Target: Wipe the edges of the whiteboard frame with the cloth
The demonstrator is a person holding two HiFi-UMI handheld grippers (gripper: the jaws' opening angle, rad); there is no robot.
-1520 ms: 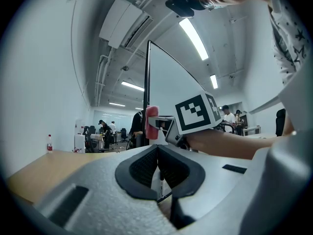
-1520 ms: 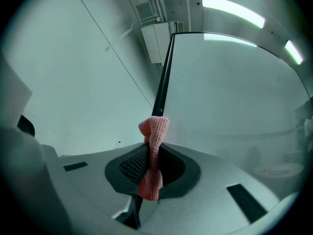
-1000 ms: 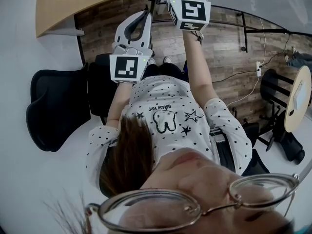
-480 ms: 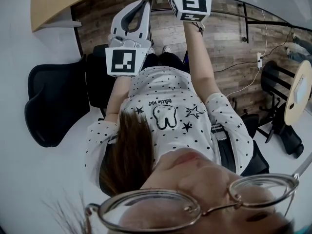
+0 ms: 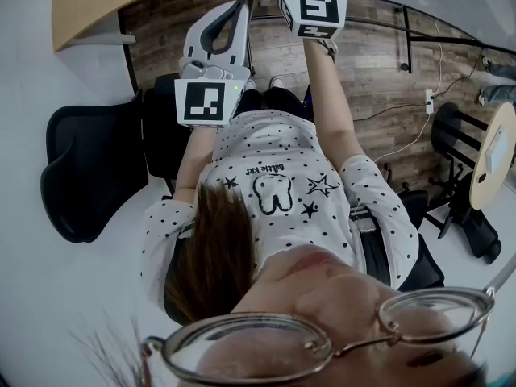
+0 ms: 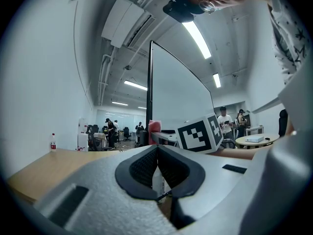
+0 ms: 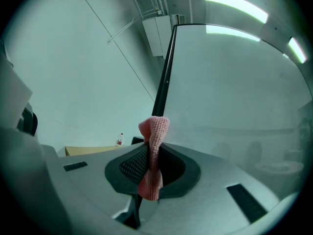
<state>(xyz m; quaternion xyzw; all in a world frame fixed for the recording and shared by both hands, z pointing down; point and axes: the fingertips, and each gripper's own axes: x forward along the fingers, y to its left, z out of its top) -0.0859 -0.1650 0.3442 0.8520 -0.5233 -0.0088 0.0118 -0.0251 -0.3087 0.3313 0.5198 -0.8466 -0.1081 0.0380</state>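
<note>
Right gripper (image 7: 150, 168) jaws clamped on one pink knitted cloth (image 7: 153, 146), bunched and upright. The cloth's top touches the black whiteboard frame (image 7: 165, 77) at the board's side edge. Left gripper (image 6: 157, 173) jaws together, holding nothing. One bottle (image 7: 120, 139) on the desk (image 7: 93, 151) far behind, contents unclear.

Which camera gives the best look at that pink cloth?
The right gripper view: the cloth fills the centre, pinched in the right claw at the whiteboard frame. The left gripper view shows only a small pink scrap; the head view shows none.
</note>
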